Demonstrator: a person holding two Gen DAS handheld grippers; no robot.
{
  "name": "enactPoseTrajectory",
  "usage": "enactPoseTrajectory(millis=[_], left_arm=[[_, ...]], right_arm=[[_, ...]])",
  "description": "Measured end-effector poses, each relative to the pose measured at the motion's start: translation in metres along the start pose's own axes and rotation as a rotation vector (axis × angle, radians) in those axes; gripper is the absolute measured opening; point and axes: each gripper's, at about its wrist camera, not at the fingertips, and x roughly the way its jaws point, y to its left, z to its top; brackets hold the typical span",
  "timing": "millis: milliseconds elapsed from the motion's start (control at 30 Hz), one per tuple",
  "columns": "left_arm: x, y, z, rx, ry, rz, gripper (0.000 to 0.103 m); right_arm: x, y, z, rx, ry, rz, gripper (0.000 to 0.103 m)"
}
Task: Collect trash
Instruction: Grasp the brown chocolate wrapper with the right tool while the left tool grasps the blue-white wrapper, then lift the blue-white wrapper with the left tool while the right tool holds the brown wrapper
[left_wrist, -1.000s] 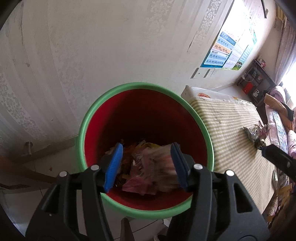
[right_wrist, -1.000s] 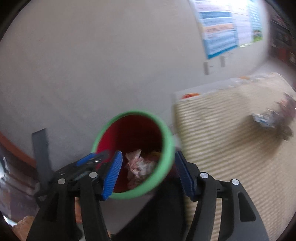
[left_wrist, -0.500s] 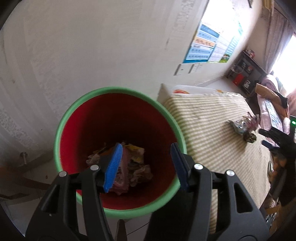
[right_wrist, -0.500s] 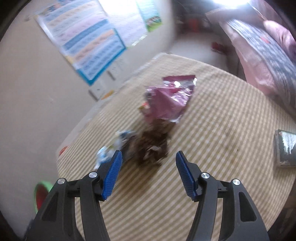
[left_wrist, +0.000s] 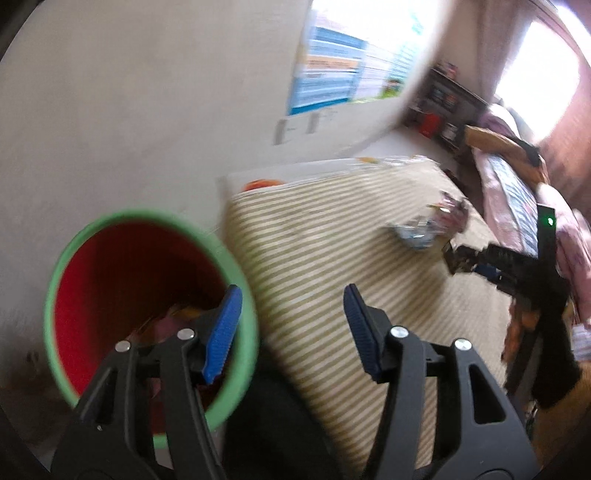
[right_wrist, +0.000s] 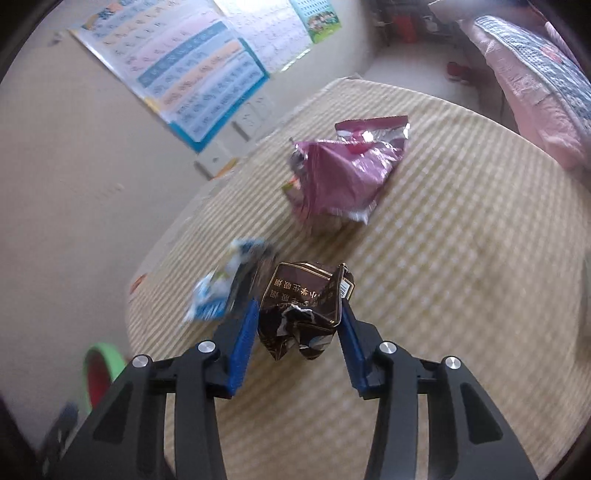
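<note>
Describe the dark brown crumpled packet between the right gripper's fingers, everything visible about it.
The dark brown packet is a crushed, glossy pack with gold edging and gold printed characters, a barcode on its right edge and a torn, whitish-edged lower part. It sits between the blue pads of the right gripper, whose jaws are closing; both pads meet its sides. It lies over the striped yellow tablecloth, whether resting or lifted I cannot tell. A blue-and-white wrapper lies just beside it, the pink foil bag farther off.
</note>
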Motion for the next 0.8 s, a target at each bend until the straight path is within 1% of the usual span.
enactPoseTrajectory(millis=[67, 100, 133, 200, 300, 333, 400, 500, 567, 600, 633, 667, 733, 767, 800], left_arm=[[0.012, -0.025, 0.010, 0.061, 0.001, -0.041, 0.060], [0.023, -0.043, 0.018, 0.114, 0.007, -0.065, 0.062], [0.031, -0.054, 0.022, 0.148, 0.007, -0.072, 0.062], [0.058, -0.086, 0.035, 0.244, 0.013, -0.091, 0.062], [0.096, -0.122, 0.052, 0.341, 0.048, -0.115, 0.062], [0.104, -0.130, 0.053, 0.365, 0.063, -0.116, 0.062], [0.133, -0.148, 0.057, 0.415, 0.120, -0.102, 0.062], [0.160, -0.156, 0.058, 0.402, 0.178, -0.084, 0.062], [0.172, -0.158, 0.057, 0.379, 0.223, -0.088, 0.051], [0.177, -0.158, 0.054, 0.368, 0.249, -0.094, 0.037], [0.178, -0.158, 0.051, 0.364, 0.261, -0.099, 0.028], [0.178, -0.158, 0.049, 0.364, 0.264, -0.101, 0.027], [0.172, -0.158, 0.044, 0.368, 0.256, -0.106, 0.019], [0.165, -0.157, 0.042, 0.362, 0.249, -0.111, 0.017], [0.156, -0.154, 0.039, 0.351, 0.233, -0.118, 0.012]], right_arm=[[-0.016, -0.006, -0.019, 0.008, 0.002, 0.022, 0.042], [-0.024, -0.010, -0.030, 0.013, 0.004, 0.028, 0.042], [-0.033, -0.017, -0.046, 0.024, 0.009, 0.032, 0.042], [-0.044, -0.024, -0.066, 0.043, 0.014, 0.027, 0.043], [-0.054, -0.030, -0.094, 0.098, 0.023, 0.033, 0.043], [-0.057, -0.031, -0.100, 0.096, 0.029, 0.036, 0.043], [-0.061, -0.027, -0.102, 0.076, 0.032, 0.037, 0.043], [-0.066, -0.024, -0.103, 0.050, 0.014, 0.038, 0.043], [-0.069, -0.025, -0.104, 0.051, 0.011, 0.045, 0.043], [-0.069, -0.026, -0.104, 0.053, 0.010, 0.048, 0.043], [-0.070, -0.026, -0.104, 0.054, 0.009, 0.050, 0.043], [-0.072, -0.027, -0.105, 0.057, 0.006, 0.052, 0.043], [-0.076, -0.029, -0.105, 0.055, 0.001, 0.054, 0.043], [-0.077, -0.029, -0.104, 0.049, -0.003, 0.052, 0.043], [-0.080, -0.027, -0.104, 0.041, -0.011, 0.048, 0.043]])
